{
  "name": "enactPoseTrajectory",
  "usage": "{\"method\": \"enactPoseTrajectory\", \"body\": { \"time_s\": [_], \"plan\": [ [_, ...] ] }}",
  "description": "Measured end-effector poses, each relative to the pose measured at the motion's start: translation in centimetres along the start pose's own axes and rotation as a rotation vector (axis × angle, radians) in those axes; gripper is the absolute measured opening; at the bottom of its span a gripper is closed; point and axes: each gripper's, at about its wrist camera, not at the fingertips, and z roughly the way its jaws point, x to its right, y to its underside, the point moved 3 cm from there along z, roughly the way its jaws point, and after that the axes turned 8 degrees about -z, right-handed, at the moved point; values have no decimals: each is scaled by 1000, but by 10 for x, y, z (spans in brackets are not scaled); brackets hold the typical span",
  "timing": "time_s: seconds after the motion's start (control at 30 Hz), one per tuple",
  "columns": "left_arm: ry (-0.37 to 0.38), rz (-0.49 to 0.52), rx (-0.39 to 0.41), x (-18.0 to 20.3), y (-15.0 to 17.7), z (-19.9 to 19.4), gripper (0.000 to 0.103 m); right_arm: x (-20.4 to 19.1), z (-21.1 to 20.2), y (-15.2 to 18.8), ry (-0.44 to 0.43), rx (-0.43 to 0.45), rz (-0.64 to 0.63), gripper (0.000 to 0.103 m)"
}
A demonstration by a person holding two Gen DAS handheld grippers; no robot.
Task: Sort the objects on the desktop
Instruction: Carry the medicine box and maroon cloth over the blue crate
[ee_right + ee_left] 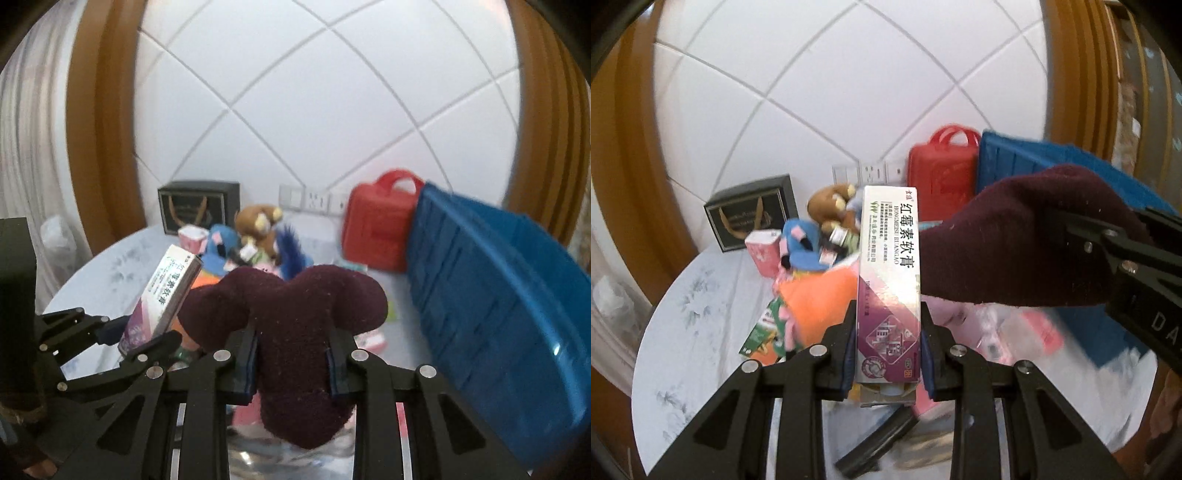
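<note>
The left tongs [888,350] are clamped on a long ointment box [888,280], silver and purple with Chinese print, held lengthwise between the blue-padded fingers [849,354] and raised above the worktop [701,314]. The near end flap of the box is open. From the right wrist view the same box [162,299] tilts up and away, just left of the other tool.

The right tongs [293,363] are closed around a dark maroon sock [288,332] (soft, fuzzy fabric), which bulges out on both sides past the fingers and hangs below them. In the left wrist view the sock [1015,240] lies just right of the box, close to it; whether they touch cannot be told.

Below and beyond the held things, a heap of objects covers the pale, leaf-patterned worktop: an orange cloth [820,299], a blue plush toy [798,243], a pink carton [762,251] and a brown plush toy [831,201].

Farther back on the left stands a black box [751,212] with gold lettering. On the right, a blue bin [498,295] sits tilted, with a red case [380,229] just beside it, against the white tiled wall [831,74].
</note>
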Motion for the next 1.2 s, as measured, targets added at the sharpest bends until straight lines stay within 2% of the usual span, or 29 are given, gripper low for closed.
{"method": "enactPoseTrajectory", "body": {
  "time_s": [0.23, 0.5, 0.63, 0.83, 0.9, 1.0, 1.07, 1.2],
  "plan": [
    [3, 4, 61, 47, -25, -16, 28, 49, -38, -17, 29, 82, -19, 26],
    [76, 34, 101, 121, -50, -24, 28, 114, -75, -26, 164, 141, 28, 26],
    [91, 55, 126, 174, -66, -28, 28, 165, -96, -29, 221, 171, 53, 26],
    [124, -8, 140, 273, -81, -25, 28, 256, -132, -22, 292, 205, 18, 26],
    [132, -35, 134, 304, -80, -26, 28, 289, -143, -14, 302, 209, 2, 26],
    [129, -62, 83, 354, -74, -19, 28, 341, -154, 4, 321, 187, -29, 26],
    [104, -52, 44, 388, -66, -11, 28, 371, -155, 19, 330, 160, -50, 26],
    [62, -36, -40, 431, -47, 10, 28, 411, -149, 47, 343, 109, -89, 27]
  ]
}}
